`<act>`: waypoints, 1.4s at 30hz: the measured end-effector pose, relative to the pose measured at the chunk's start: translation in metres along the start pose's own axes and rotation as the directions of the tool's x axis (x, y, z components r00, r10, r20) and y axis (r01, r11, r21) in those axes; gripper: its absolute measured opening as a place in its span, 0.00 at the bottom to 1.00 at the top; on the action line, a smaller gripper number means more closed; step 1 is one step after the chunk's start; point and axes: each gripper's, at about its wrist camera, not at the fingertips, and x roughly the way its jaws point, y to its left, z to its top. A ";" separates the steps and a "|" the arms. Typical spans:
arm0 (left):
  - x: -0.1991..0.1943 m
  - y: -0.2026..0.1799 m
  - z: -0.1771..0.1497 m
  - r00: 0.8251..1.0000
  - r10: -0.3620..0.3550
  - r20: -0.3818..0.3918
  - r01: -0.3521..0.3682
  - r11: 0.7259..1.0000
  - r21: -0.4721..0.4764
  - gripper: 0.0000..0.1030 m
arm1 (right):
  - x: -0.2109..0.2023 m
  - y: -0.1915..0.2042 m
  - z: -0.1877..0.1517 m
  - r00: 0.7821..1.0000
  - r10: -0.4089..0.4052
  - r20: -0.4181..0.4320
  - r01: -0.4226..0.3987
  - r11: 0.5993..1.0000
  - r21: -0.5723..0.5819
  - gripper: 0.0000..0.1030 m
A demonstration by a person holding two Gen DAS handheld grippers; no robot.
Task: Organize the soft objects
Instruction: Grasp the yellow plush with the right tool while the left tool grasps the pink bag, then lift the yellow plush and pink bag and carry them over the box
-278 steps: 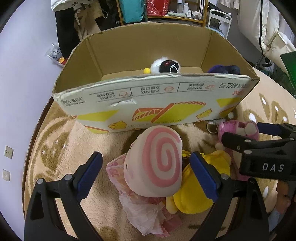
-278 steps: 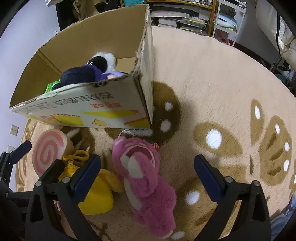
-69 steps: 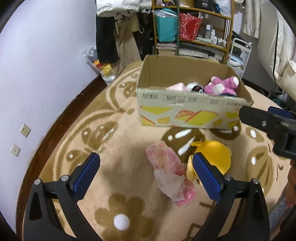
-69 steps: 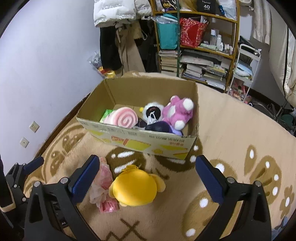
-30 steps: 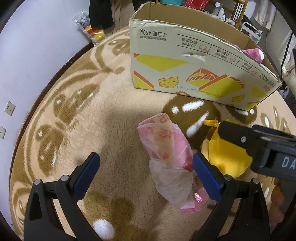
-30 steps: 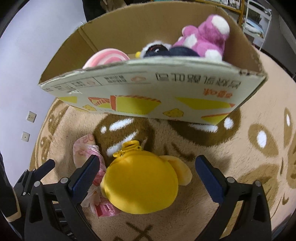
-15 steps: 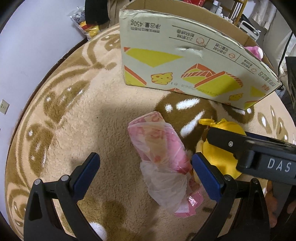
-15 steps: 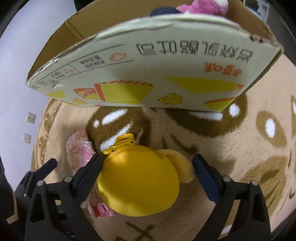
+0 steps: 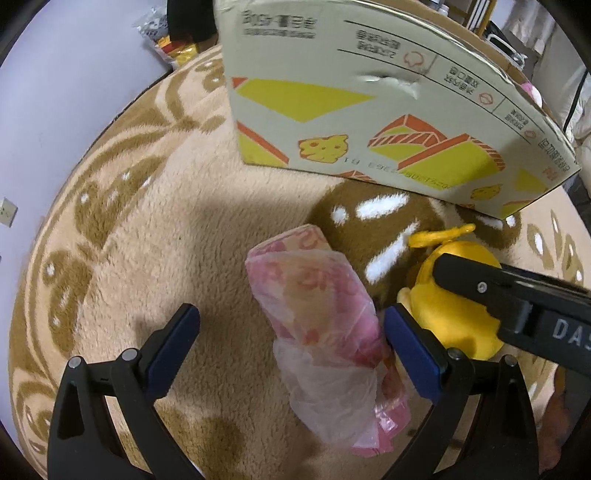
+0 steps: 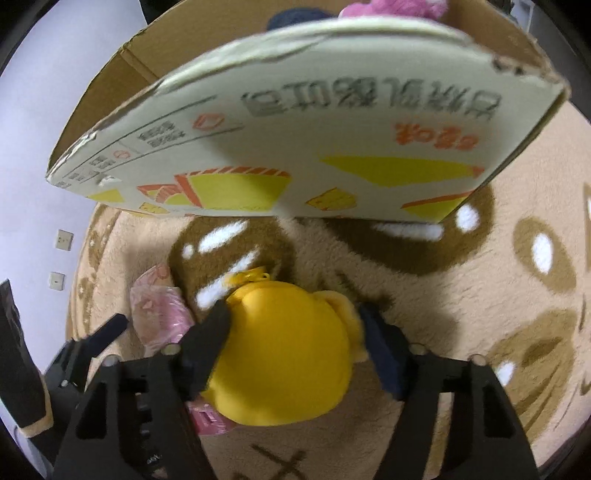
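Item 1. Your left gripper [image 9: 290, 345]: jaws wide apart, holding nothing. Its right pad sits just beside the pink parcel and its left pad stands off on bare carpet, so the parcel is off-centre in the gap. That reads as a lined-up approach and not a grasp.

Item 2. Pink plastic-wrapped bundle [image 9: 321, 325]: it lies on the beige patterned rug [image 9: 155, 236], in front of the box, with loose clear film trailing toward you. It is crinkly and slack, so expect the wrap to slide. Take the firm pink body, not the loose tail.

Item 3. Cardboard box [image 9: 369, 110]: it stands on the rug beyond both loose items, printed side toward you, open at the top. In the right wrist view a pink plush [image 10: 399, 7] and a dark blue soft item [image 10: 295, 14] show above its rim. It is evidently the collecting place, which explains why the remaining pieces lie close against its front.

Item 4. Yellow plush [image 10: 288, 350]: it rests on the rug, touching or nearly touching the pink bundle on its left. Its yellow clip loop [image 10: 247, 277] points toward the box.

Item 5. Your right gripper [image 10: 295, 343]: its fingers are closed in against either flank of the yellow plush and press the round body between them. The toy is not visibly lifted. The hold sits across the widest part, which is sensible for a squashy thing. Judged next: lift it over the near wall of the box, minding the clip.
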 end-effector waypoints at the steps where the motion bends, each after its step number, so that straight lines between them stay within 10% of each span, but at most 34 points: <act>1: 0.001 -0.001 0.002 1.000 0.001 -0.001 -0.001 1.000 0.003 0.96 | 0.000 -0.001 0.001 1.000 0.007 -0.006 -0.007 1.000 -0.004 0.71; 15: 0.012 -0.010 0.000 0.999 0.032 -0.015 -0.032 0.999 0.016 0.86 | -0.005 0.001 -0.003 1.000 -0.002 0.009 0.002 0.999 -0.038 0.58; 32: -0.021 -0.003 -0.027 0.999 -0.029 0.037 0.029 1.000 0.007 0.30 | -0.021 0.000 -0.007 0.996 -0.062 0.064 0.066 0.996 -0.061 0.55; 42: -0.053 -0.004 -0.039 0.993 0.001 0.114 -0.005 0.999 0.040 0.21 | -0.039 -0.010 -0.013 0.992 -0.062 0.107 0.069 0.995 -0.069 0.47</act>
